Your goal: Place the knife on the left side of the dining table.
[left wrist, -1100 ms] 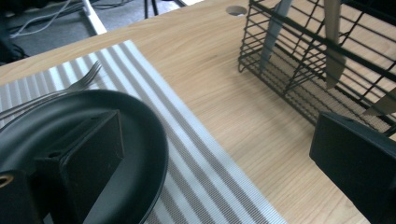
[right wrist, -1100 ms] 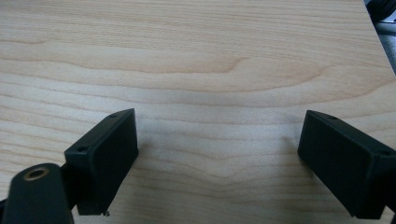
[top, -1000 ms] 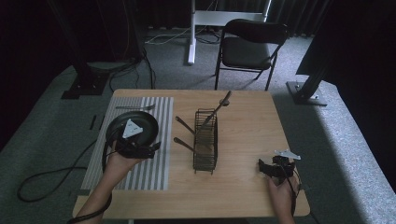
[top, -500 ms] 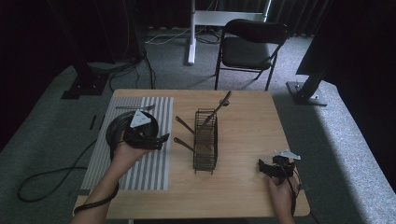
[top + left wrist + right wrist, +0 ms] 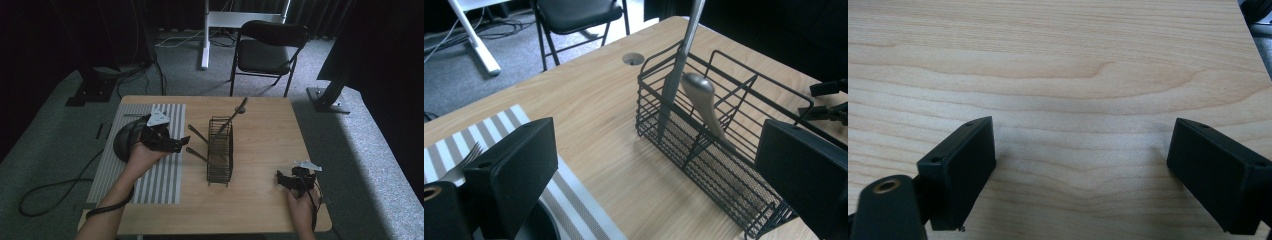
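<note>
Left gripper (image 5: 181,144) spread, empty, over the mat's (image 5: 165,180) right edge, aimed at the rack (image 5: 220,150) mid-table; looks like reaching for the spoon (image 5: 705,107) in it. Next: advance, close on the handle. Right gripper (image 5: 286,181) spread, idle near right

Our left gripper (image 5: 183,144) facing the wire caddy (image 5: 220,150), spoon handles (image 5: 198,134) jutting between, bare tabletop (image 5: 265,130) beyond
</note>
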`<state>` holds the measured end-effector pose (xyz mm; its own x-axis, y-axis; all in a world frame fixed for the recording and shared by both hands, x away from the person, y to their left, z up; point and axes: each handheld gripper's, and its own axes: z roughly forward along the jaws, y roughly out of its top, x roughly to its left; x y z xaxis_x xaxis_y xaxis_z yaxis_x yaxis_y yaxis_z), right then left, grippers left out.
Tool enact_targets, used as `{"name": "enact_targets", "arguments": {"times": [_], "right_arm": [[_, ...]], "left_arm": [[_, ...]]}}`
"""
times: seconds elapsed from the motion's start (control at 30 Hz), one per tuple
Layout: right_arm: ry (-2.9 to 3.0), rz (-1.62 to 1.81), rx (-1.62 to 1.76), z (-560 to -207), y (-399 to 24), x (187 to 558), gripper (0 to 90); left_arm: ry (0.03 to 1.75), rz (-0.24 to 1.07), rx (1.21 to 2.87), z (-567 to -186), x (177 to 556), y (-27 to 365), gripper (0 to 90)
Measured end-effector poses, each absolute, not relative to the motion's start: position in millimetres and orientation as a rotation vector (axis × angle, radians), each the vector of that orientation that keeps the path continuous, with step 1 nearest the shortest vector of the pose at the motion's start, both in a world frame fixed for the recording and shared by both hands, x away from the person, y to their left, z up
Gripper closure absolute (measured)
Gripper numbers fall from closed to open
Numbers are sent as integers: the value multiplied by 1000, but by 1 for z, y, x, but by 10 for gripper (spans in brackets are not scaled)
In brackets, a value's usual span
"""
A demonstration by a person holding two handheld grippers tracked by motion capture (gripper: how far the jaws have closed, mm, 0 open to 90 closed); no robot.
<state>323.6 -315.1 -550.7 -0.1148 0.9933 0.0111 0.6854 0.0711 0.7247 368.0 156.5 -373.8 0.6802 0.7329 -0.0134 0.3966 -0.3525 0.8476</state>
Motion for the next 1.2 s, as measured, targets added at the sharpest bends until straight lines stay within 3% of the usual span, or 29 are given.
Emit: {"name": "enact_targets", "arguments": {"times": [0.5,0.87,1.2], "right_arm": [[1855,807,1665,-551,-315,323,111],[1855,808,1665,-551,-315,324,112],[1856,807,1665,-551,-315,323,112]], "left_arm": [[875,374,1990,-380,387,136,62],[862,316,1994,-388,390,126,269],[854,231,1973,-393,392,125,605]]}}
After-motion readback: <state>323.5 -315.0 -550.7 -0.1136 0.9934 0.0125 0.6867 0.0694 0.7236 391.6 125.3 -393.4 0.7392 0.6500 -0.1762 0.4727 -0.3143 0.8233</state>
